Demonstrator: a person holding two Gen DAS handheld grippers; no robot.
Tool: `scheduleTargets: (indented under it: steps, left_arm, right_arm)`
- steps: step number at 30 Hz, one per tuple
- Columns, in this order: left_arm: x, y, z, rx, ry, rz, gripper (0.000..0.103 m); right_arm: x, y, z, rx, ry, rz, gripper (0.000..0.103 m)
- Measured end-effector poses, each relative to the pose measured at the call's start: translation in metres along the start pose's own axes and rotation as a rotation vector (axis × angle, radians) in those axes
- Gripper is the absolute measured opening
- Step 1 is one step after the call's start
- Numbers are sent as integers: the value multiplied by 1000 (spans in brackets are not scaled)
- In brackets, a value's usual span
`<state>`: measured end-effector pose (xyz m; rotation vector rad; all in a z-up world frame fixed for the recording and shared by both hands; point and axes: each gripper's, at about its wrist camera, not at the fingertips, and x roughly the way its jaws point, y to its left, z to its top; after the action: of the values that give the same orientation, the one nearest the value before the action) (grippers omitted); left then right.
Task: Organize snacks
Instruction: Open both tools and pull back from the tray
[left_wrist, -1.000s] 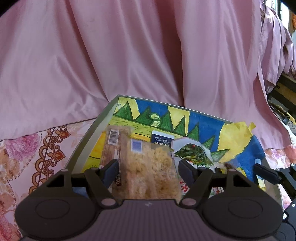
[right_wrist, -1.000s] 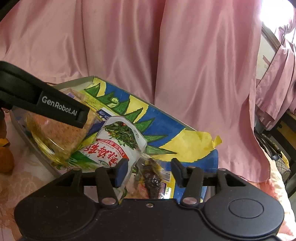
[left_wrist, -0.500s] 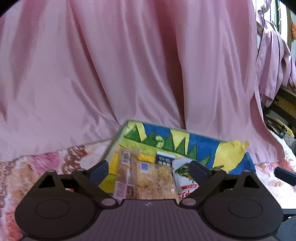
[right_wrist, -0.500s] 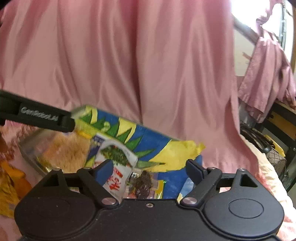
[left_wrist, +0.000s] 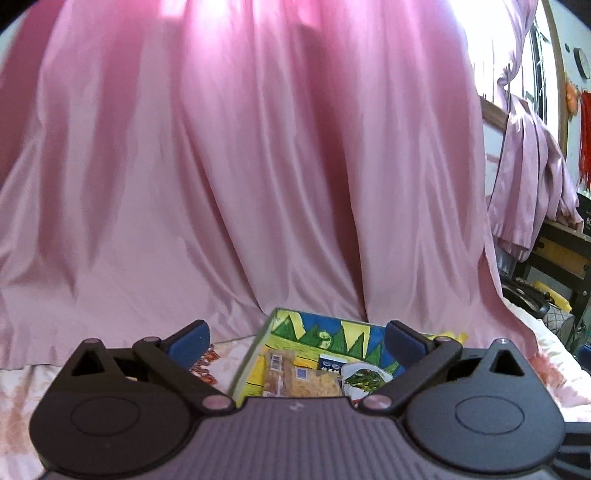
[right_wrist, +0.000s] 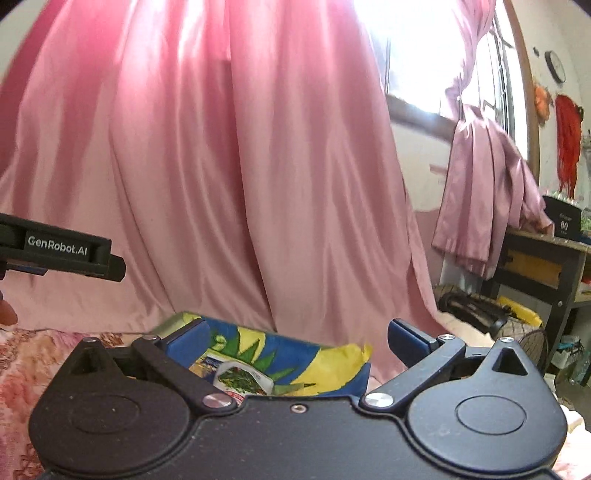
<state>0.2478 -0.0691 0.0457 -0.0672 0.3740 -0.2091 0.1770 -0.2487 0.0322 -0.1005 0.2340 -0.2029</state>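
At the bottom of the left wrist view, the left hand-held gripper (left_wrist: 295, 341) has its jaws opening, now spread wide, with nothing between them; a second ago they flanked the crumbly snack packet (left_wrist: 303, 380). The right hand-held gripper (right_wrist: 297, 341) is opening likewise, wide and empty (it framed the green-and-white snack bag (right_wrist: 242, 380) earlier). Both packets lie in the painted tray (left_wrist: 255, 354), low centre of frame, on the floral-clothed surface (left_wrist: 229, 350). The tray looks smaller and lower than before, both views having lifted away. Behind, the pink curtain (left_wrist: 258, 166) now fills most of each frame.
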Motion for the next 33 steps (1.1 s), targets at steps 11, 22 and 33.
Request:
scheduleTargets:
  steps: [11, 22, 33]
  left_arm:
    - [-69, 9, -20, 30, -80, 60, 103]
    - [-112, 14, -57, 119, -28, 102, 103]
    - [-133, 29, -88, 157, 115, 138, 103]
  right_arm:
    - [-74, 2, -5, -64, -34, 43, 102]
    - [-118, 11, -19, -88, 4, 81, 102]
    - [-135, 13, -37, -90, 97, 86, 102]
